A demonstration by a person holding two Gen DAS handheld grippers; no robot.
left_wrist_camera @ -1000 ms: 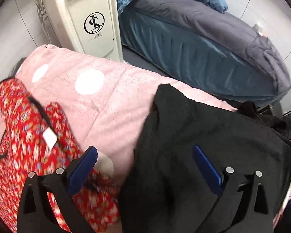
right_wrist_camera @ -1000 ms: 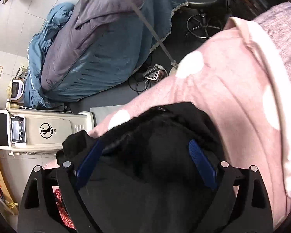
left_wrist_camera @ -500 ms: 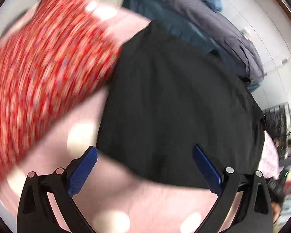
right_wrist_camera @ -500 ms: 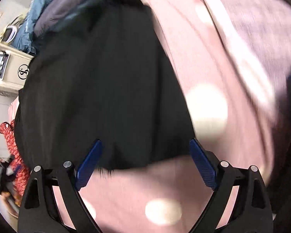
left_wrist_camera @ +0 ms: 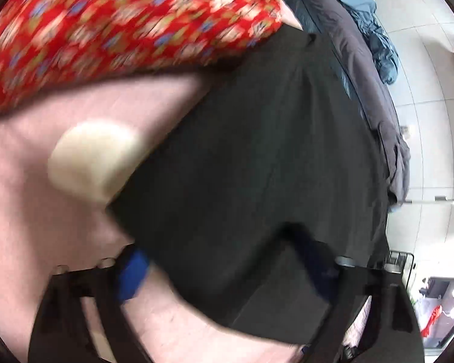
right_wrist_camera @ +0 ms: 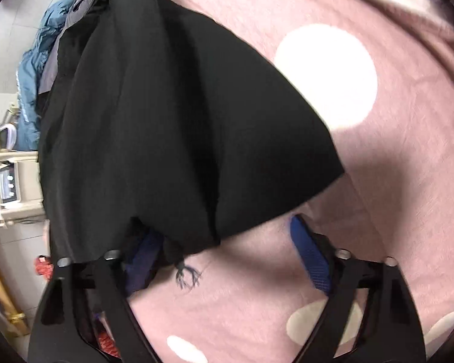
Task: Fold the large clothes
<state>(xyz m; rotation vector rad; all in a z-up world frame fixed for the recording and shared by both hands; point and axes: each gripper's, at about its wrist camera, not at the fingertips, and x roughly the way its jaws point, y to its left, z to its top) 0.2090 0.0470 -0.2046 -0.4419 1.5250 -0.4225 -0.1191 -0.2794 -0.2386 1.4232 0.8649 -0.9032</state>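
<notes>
Both claws have been lowered to the near hem of the black garment [right_wrist_camera: 172, 121] on the pink blanket [right_wrist_camera: 393, 181]. The left claw [left_wrist_camera: 227, 269] and right claw [right_wrist_camera: 224, 257] have just been closing, hem between the jaws, not yet clamped. A fold is judged imminent.

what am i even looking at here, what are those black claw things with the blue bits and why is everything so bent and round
The black claws are two hand-held grippers; a person carries one in each hand, and there is no robot arm. Each has a small fisheye camera looking forward along its fingers, which is why the pictures look bent and round.

One picture comes from the left gripper, the other from the right gripper. The blue bits are the finger pads.

Below them lies a pink blanket with white dots, and spread on it a large black garment, the thing to be folded. A red flowered garment lies beside it.

Both grippers have just been closing around the near edge of the black garment. Cloth sits between the jaws, but the pads do not look pressed on it yet.
</notes>
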